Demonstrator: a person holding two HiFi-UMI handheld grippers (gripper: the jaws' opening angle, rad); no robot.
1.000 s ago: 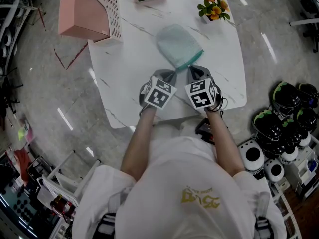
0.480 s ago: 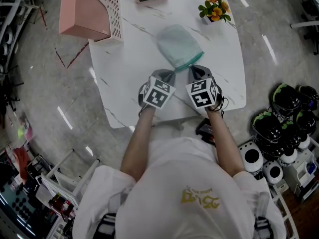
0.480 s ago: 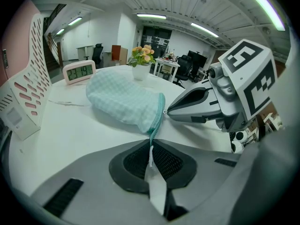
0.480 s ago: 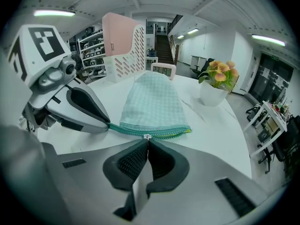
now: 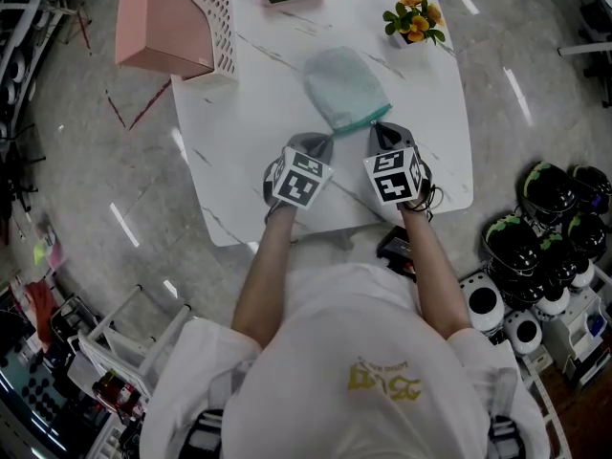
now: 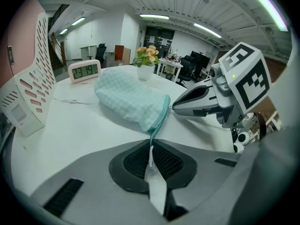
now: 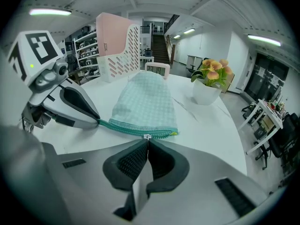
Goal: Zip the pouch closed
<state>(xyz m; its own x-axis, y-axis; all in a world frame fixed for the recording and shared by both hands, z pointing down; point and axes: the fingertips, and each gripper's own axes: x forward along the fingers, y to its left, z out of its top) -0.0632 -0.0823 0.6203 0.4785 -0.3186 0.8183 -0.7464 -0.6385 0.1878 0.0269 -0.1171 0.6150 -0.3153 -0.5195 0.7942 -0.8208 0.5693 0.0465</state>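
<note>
Pinching one pouch (image 5: pixel 344 92), two claws (image 5: pixel 323 143) (image 5: pixel 379 130)

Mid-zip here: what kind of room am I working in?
Most likely an open-plan office or lab workspace: desks with office chairs stand in the background, strip lights run along a panelled ceiling, and stocked shelving racks stand near a staircase.

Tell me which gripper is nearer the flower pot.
Right. The right gripper pinches the pouch's zipper pull on the flower pot's side; the left gripper holds the zipper's other end, farther off.
</note>
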